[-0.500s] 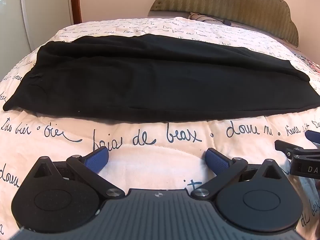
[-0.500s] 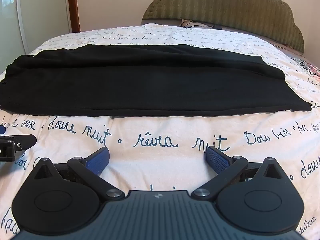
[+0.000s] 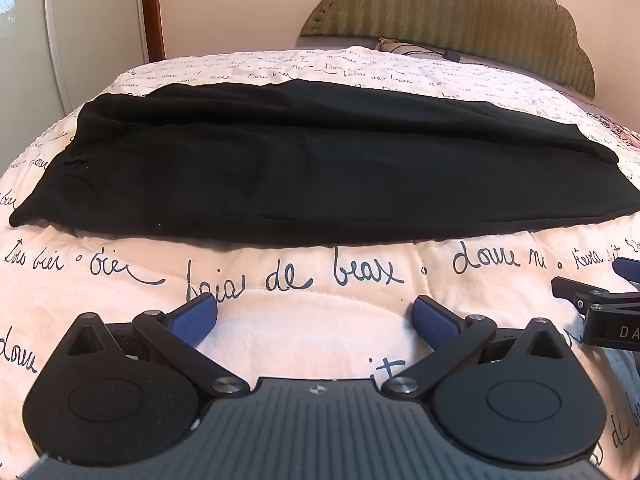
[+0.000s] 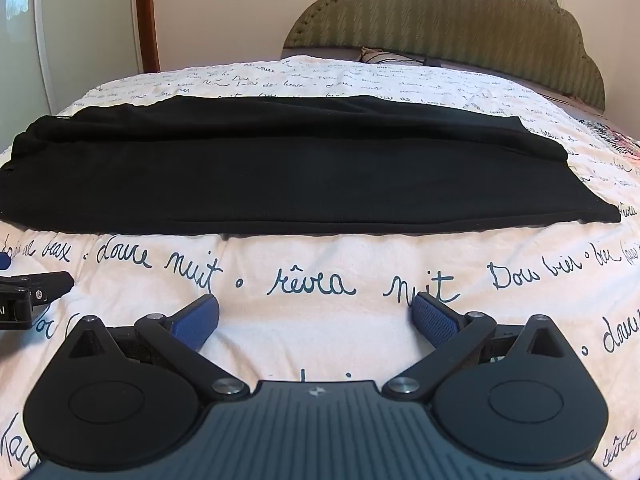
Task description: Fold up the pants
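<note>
Left claw (image 3: 314, 320): jaws spread wide, nothing between the blue pads, poised over bare quilt short of the cloth.
Right claw (image 4: 316, 318): same story, gaping wide, empty, hovering above the printed script.
Neighbours: each claw shows at the edge of the other's view, so they sit side by side, near but apart.
Pants (image 3: 312, 168): black, laid flat across the bed crosswise, apparently folded leg over leg already, near long edge just beyond both claws.
Quilt (image 4: 320, 272): white with handwritten lettering, soft and puffy under everything.
Risk: I'd say a low pinch grabs quilt along with fabric and drags the whole layout.
Risk: catching only the top layer would peel the legs apart and skew the fold.
Risk: uneven lifts between the claws could twist the long edge.
Hard to see: black on black hides seams and layer count; waistband end, seemingly left, is barely readable.
Cut off: the pants' left end runs out of the right view.
</note>
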Motion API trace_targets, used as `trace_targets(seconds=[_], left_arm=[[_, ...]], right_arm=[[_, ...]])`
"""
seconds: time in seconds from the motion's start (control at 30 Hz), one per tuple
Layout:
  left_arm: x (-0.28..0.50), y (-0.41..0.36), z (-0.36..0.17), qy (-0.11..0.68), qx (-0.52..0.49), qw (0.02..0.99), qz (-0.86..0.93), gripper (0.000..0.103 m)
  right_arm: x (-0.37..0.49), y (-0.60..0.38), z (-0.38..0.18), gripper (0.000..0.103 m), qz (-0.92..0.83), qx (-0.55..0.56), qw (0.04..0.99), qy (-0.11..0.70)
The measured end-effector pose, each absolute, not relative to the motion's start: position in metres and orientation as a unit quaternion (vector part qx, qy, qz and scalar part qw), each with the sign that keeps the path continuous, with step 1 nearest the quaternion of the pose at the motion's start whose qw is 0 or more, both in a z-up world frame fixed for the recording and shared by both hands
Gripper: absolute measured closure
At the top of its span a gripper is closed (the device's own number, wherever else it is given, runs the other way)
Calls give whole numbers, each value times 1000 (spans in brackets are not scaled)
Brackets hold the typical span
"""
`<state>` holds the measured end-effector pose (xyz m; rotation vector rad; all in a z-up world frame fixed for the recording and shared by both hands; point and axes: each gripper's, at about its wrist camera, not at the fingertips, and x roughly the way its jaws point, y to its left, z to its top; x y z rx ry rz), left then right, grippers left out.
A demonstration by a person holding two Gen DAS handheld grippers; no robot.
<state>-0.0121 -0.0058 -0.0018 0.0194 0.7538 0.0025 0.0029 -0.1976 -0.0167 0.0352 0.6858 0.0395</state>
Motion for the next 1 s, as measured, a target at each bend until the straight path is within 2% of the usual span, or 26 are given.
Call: trace_targets(seconds=[1.0], left_arm=[[-17,-4,-4,355,7,935,2,0]], right_arm=[[1,-198,-18,0,19,18,942,334]])
